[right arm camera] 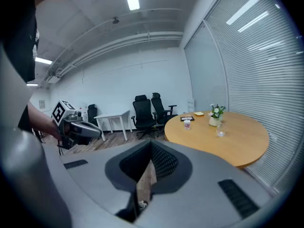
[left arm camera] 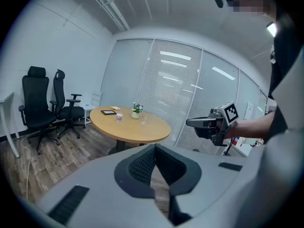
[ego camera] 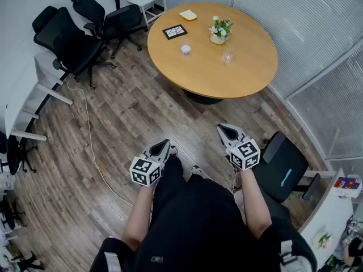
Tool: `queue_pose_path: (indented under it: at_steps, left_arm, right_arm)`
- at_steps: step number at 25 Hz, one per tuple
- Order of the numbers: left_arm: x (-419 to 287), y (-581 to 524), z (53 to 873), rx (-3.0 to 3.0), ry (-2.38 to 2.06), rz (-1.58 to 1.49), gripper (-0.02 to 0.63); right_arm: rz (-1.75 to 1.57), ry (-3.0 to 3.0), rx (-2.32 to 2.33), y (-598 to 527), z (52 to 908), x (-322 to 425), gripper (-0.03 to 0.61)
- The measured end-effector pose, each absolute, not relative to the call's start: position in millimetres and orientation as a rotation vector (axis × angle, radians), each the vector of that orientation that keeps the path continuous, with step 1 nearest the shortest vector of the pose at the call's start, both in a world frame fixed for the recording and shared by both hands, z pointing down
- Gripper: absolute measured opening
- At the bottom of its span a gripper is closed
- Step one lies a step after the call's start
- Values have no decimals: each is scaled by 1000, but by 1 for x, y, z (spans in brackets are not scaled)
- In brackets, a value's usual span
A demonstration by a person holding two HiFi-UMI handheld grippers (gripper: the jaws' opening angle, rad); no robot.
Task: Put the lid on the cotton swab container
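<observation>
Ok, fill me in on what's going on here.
A person stands on the wooden floor, short of the round table, with a claw in each hand. The left claw and the right claw are both shut and hold nothing. The cotton swab container sits on the table. A small clear item, possibly its lid, lies apart from it near the flower pot. Neither has been touched yet.

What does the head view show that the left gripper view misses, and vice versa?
Head view only: the person's legs and the left gripper seen from outside, marker cube included. Left gripper view only: the ceiling, and that gripper's jaws together with nothing between them. Both: the round table, its flower pot, the black chairs, the right gripper.
</observation>
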State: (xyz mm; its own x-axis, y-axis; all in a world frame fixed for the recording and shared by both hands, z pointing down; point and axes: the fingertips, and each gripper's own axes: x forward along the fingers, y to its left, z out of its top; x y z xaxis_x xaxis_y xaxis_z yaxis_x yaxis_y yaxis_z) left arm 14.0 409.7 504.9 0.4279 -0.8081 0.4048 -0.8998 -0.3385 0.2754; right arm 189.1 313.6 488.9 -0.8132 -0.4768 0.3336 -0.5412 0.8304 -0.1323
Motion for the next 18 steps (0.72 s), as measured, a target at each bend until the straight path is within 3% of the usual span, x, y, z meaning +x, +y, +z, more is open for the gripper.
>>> queue_pose_path:
  at_steps: [18]
  left_arm:
    - [-9, 390, 512, 2212, -1420, 271, 6]
  right_arm:
    - [320, -2699, 823, 294, 495, 170, 5]
